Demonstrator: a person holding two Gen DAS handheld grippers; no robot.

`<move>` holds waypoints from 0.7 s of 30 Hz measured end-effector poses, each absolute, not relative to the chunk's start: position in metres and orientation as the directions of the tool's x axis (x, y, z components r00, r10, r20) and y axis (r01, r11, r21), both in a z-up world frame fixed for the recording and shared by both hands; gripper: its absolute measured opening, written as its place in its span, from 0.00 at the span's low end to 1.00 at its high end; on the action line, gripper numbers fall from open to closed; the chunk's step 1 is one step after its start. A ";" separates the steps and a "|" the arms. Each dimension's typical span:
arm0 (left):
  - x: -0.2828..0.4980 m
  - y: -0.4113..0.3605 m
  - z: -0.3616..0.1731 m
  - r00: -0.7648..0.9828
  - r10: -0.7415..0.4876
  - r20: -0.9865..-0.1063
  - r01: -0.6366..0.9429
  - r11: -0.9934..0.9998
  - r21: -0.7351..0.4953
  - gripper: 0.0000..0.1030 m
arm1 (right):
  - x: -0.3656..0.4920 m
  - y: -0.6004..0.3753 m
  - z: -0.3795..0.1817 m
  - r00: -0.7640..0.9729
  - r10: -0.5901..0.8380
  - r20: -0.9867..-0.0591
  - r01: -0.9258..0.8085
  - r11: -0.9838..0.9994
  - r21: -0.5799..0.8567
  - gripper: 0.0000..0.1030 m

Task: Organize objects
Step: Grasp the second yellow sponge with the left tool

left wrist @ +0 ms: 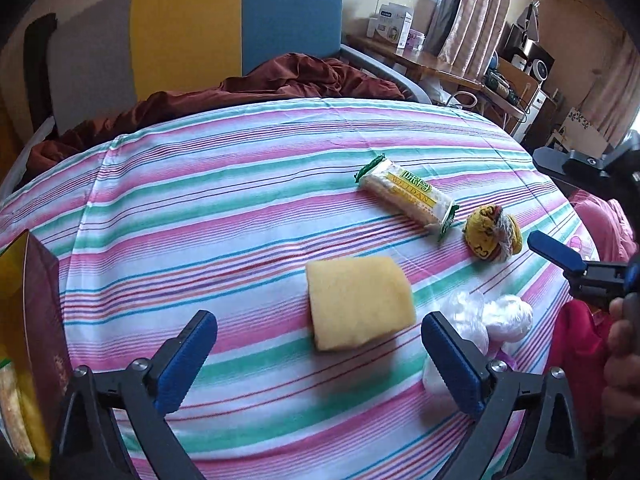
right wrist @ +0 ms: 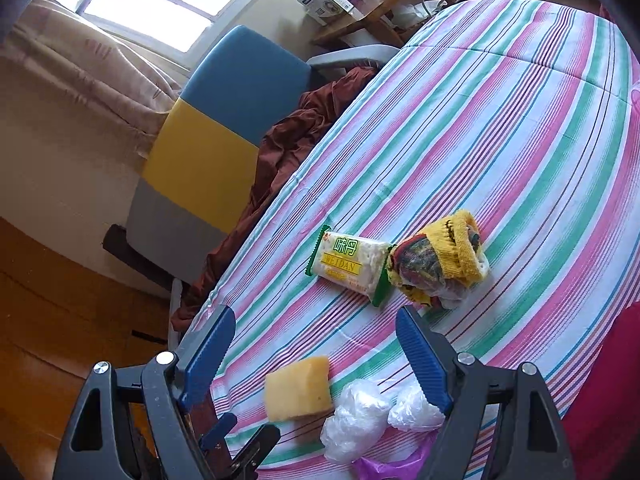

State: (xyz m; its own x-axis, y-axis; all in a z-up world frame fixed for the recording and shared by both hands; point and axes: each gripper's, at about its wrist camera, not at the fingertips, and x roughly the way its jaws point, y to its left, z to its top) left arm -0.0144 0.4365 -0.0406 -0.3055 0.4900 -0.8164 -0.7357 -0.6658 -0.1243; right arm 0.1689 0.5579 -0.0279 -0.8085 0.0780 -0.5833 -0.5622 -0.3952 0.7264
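Observation:
On the striped cloth [left wrist: 240, 184] lie a yellow sponge [left wrist: 358, 306], a WEIDAN snack pack [left wrist: 408, 196], a rolled yellow patterned sock [left wrist: 492, 238] and crumpled clear plastic bags [left wrist: 492, 318]. My left gripper [left wrist: 318, 356] is open and empty, just in front of the sponge. My right gripper [right wrist: 316, 354] is open and empty above the sponge [right wrist: 298, 390], with the snack pack [right wrist: 350, 264] and sock [right wrist: 440, 258] beyond it and the bags [right wrist: 360, 412] below. One of its fingers [left wrist: 554, 252] shows beside the sock in the left wrist view.
A dark red and yellow box [left wrist: 36, 320] stands at the cloth's left edge. A blue, yellow and grey headboard [left wrist: 236, 28] and a brown blanket [left wrist: 280, 80] lie behind. A wooden desk [left wrist: 420, 56] with boxes stands at the back right.

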 end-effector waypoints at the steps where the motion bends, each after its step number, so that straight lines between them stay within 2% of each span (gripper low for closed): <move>1: -0.016 0.445 -0.043 -0.309 0.481 -0.820 -0.739 -0.665 -0.111 1.00 | 0.169 0.558 -0.028 -0.811 0.073 -0.581 -0.559 -0.394 0.730 0.81; 8: -0.025 0.485 -0.075 -0.297 0.426 -0.855 -0.754 -0.654 -0.064 0.99 | 0.167 0.558 -0.030 -0.812 0.059 -0.581 -0.553 -0.395 0.733 0.81; 9: -0.027 0.484 -0.079 -0.301 0.421 -0.856 -0.751 -0.658 -0.060 0.84 | 0.166 0.558 -0.030 -0.813 0.055 -0.580 -0.551 -0.397 0.734 0.81; 11: -0.027 0.473 -0.078 -0.305 0.460 -0.834 -0.755 -0.650 -0.082 0.71 | 0.165 0.557 -0.030 -0.813 0.051 -0.580 -0.549 -0.402 0.733 0.81; 12: -0.024 0.467 -0.076 -0.297 0.477 -0.827 -0.762 -0.640 -0.096 0.61 | 0.165 0.557 -0.029 -0.813 0.048 -0.580 -0.546 -0.409 0.732 0.81; 21: -0.001 0.372 -0.072 -0.396 0.501 -0.770 -0.715 -0.694 -0.084 0.59 | 0.148 0.545 -0.028 -0.780 0.002 -0.626 -0.546 -0.490 0.679 0.81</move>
